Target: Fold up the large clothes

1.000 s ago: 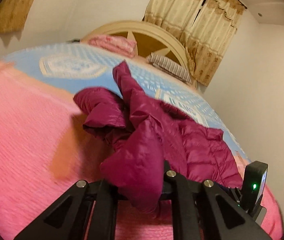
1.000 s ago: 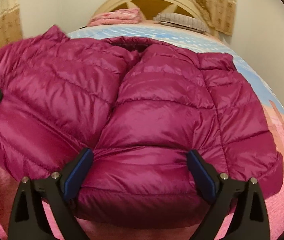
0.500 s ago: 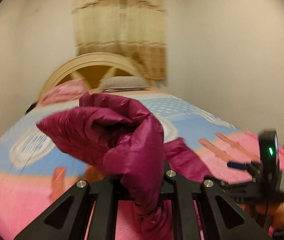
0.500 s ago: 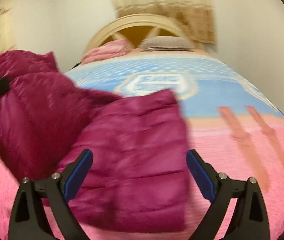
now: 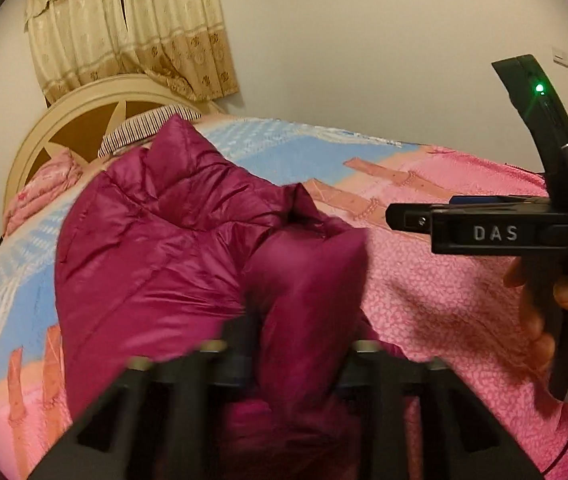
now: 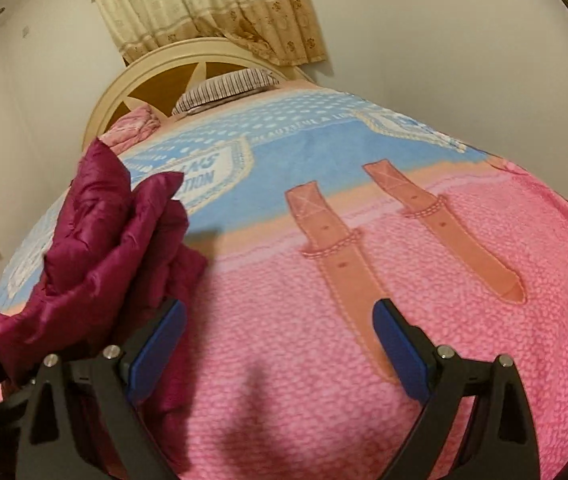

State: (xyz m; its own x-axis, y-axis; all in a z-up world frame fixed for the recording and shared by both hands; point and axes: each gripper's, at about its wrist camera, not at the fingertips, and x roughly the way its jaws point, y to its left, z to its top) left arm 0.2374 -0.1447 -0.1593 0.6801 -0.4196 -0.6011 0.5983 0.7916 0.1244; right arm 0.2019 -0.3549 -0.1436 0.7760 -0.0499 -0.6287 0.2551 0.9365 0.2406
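A magenta puffer jacket [image 5: 156, 256] lies bunched on the bed. My left gripper [image 5: 296, 356] is shut on a fold of it, and the fabric hangs between the fingers. In the right wrist view the jacket [image 6: 100, 256] is heaped at the left, beside the left finger. My right gripper [image 6: 278, 356] is open and empty, its blue pads [image 6: 398, 352] over bare pink blanket. It also shows side-on in the left wrist view [image 5: 496, 232], to the right of the jacket.
The bed has a pink and blue blanket [image 6: 364, 240] with tan strap prints. A striped pillow [image 6: 224, 88], a folded pink cloth [image 5: 44, 192] and a cream headboard [image 6: 152, 76] are at the far end. Walls and curtains stand behind.
My left gripper has pulled the jacket across to the left, still holding it. My right gripper has come off the jacket and now hovers over bare blanket, still open.
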